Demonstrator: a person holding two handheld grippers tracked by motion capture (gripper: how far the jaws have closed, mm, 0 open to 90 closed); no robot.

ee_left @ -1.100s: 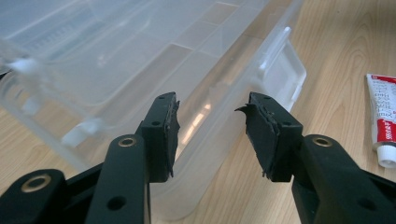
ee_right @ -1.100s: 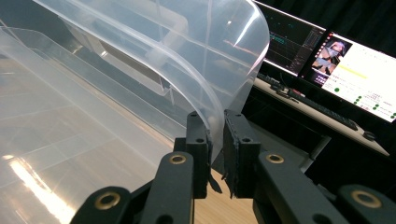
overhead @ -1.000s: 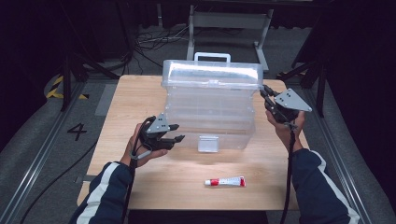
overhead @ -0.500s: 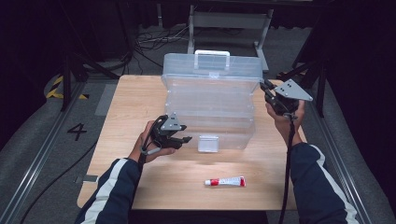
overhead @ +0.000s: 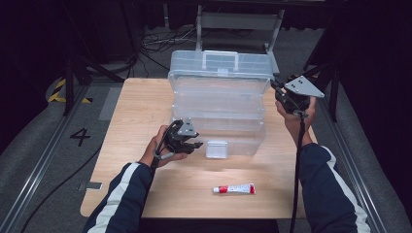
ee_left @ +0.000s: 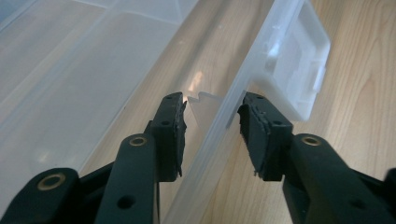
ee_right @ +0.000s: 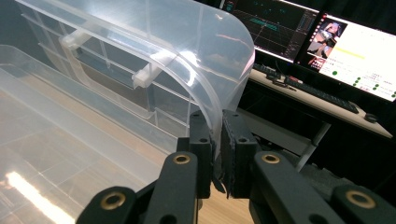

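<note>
A clear plastic storage box [overhead: 218, 121] stands mid-table with its lid [overhead: 218, 68] swung up at the back. My right gripper [overhead: 279, 90] is at the lid's right end, shut on the curved lid edge [ee_right: 210, 84]; in the right gripper view the right gripper [ee_right: 217, 140] has both pads clamped on the thin plastic. My left gripper [overhead: 194, 143] is at the box's front left. Its jaws have just been closing, and the box's front wall [ee_left: 210, 158] stands between them with a gap on one side. The white latch [ee_left: 294, 65] hangs just beyond.
A red-and-white tube [overhead: 234, 189] lies on the wooden table [overhead: 136, 111] near the front edge. A chair [overhead: 238, 24] stands behind the table. Monitors and a keyboard on a desk [ee_right: 327, 42] sit off to the right.
The lid has swung further up and back with my right gripper on its edge. My left gripper has shifted lower and closer onto the box's front wall.
</note>
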